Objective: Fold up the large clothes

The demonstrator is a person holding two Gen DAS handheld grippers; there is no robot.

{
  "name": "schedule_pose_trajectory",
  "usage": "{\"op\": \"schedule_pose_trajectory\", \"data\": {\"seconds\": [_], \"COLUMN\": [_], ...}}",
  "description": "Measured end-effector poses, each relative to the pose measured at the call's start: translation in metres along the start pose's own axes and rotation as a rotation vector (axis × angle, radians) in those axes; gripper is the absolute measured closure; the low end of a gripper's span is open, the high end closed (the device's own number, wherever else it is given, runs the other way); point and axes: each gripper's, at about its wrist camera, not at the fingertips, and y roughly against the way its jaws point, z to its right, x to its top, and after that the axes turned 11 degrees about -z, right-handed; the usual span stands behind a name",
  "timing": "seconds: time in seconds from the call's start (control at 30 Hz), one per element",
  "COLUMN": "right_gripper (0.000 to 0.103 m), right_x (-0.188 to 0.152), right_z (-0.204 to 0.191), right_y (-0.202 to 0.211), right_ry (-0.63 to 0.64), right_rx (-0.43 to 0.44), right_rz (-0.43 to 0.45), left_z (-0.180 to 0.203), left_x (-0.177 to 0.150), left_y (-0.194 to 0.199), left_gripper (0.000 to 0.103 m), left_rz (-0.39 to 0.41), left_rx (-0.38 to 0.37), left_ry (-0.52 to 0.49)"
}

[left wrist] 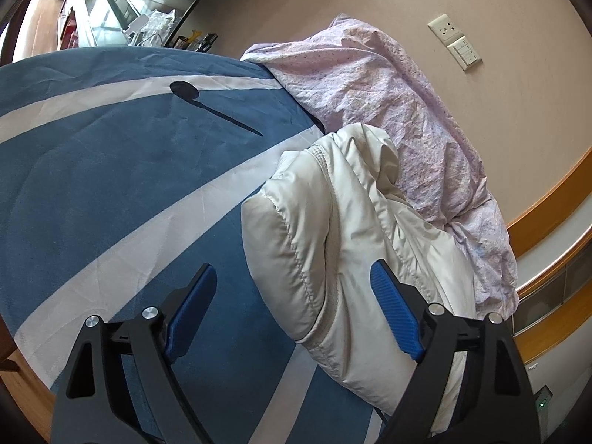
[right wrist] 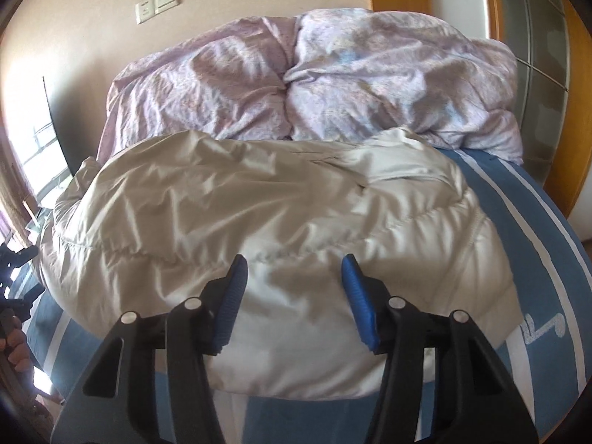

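Note:
A cream-white puffy jacket (right wrist: 259,214) lies bundled on a blue bed cover with white stripes (left wrist: 111,185). In the left wrist view the jacket (left wrist: 333,240) sits at the right, its edge between the spread blue pads. My left gripper (left wrist: 292,270) is open and holds nothing. My right gripper (right wrist: 294,262) is open just above the jacket's near part, holding nothing. The left gripper shows at the far left edge of the right wrist view (right wrist: 14,277), held by a hand.
A crumpled lilac duvet (right wrist: 314,77) is piled behind the jacket against the beige wall. A wall socket and switch (left wrist: 455,40) sit above it. Wooden trim (left wrist: 547,203) and a glass door (right wrist: 536,55) border the bed. Shelves with clutter (left wrist: 111,11) stand beyond the far bed edge.

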Motion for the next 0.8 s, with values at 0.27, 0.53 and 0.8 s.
{"op": "schedule_pose_trajectory", "data": {"seconds": [0.27,0.53,0.8], "right_gripper": [0.052,0.054,0.054], "right_x": [-0.004,-0.009,-0.01], "right_z": [-0.051,-0.041,-0.038], "right_y": [-0.014,-0.033,-0.051], "right_ry": [0.115,0.049,0.049], "right_rx": [-0.012,-0.008,0.011], "right_rz": [-0.036,-0.119,-0.16], "left_z": [0.007,0.007,-0.004], "left_x": [0.0,0.006,0.014], "left_y": [-0.018,-0.027,-0.032], "left_gripper": [0.018,0.022,0.054], "left_rz": [-0.082,-0.105,-0.107], "left_rx": [-0.055,-0.113,-0.228], "left_ry": [0.02,0.071,0.152]}}
